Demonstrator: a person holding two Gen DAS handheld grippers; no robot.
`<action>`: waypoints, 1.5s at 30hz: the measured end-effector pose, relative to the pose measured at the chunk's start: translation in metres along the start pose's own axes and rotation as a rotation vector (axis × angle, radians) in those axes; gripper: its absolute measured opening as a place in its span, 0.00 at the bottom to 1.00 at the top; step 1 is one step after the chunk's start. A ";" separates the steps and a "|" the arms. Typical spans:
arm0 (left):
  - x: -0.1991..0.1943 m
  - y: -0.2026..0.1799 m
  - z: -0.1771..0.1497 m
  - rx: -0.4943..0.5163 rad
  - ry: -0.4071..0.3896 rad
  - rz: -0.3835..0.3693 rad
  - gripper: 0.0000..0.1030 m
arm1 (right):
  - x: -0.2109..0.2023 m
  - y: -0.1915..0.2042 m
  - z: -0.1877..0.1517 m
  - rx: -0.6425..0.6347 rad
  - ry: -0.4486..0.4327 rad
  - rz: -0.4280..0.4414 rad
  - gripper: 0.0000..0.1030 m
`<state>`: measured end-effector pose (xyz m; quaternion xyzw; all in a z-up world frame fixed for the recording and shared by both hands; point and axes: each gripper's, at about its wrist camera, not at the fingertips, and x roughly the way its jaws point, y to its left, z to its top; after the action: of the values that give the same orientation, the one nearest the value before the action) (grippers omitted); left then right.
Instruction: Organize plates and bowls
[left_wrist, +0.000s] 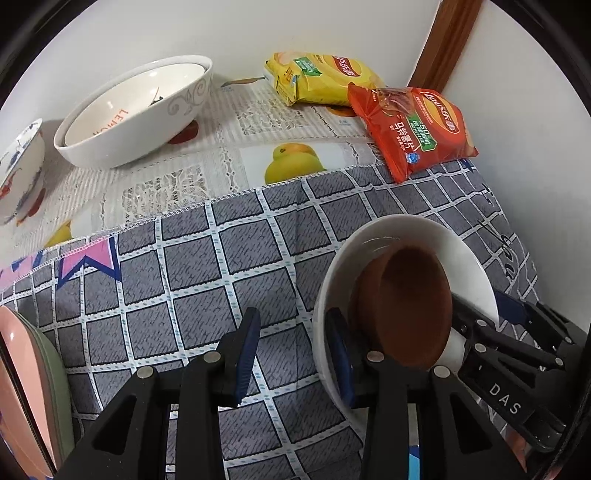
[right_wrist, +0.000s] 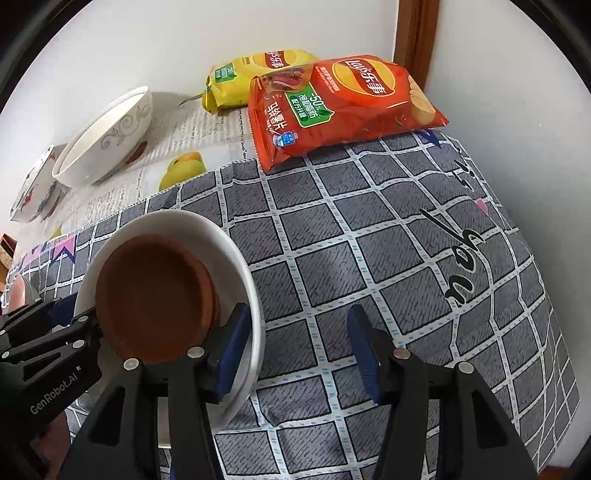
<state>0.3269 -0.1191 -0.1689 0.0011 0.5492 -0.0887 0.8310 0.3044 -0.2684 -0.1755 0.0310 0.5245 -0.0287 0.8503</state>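
On the grey checked cloth (right_wrist: 369, 236) sits a white bowl (right_wrist: 236, 258) holding a brown dish (right_wrist: 155, 291). Far left, a large white patterned bowl (left_wrist: 155, 122) has a smaller bowl (left_wrist: 110, 114) nested inside; a painted bowl (left_wrist: 22, 170) stands beside it. Pink and green plates (left_wrist: 33, 387) lie stacked at the near left edge. Left gripper (left_wrist: 295, 354) points steeply down, jaws parted, its right finger at the white bowl's rim. Right gripper (right_wrist: 295, 354) likewise tilts down, jaws apart and gripping nothing, left finger over the rim.
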 end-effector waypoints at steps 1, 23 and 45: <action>0.000 0.000 0.000 -0.001 -0.001 -0.001 0.34 | 0.000 0.000 0.000 0.002 -0.004 0.004 0.53; 0.004 -0.004 0.001 -0.025 0.027 -0.064 0.14 | 0.006 -0.004 -0.002 0.095 0.016 0.182 0.25; -0.035 0.004 -0.016 -0.026 -0.023 -0.076 0.10 | -0.028 0.020 -0.014 0.132 -0.047 0.167 0.09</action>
<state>0.2998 -0.1086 -0.1435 -0.0316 0.5404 -0.1134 0.8331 0.2812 -0.2471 -0.1564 0.1297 0.4970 0.0069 0.8580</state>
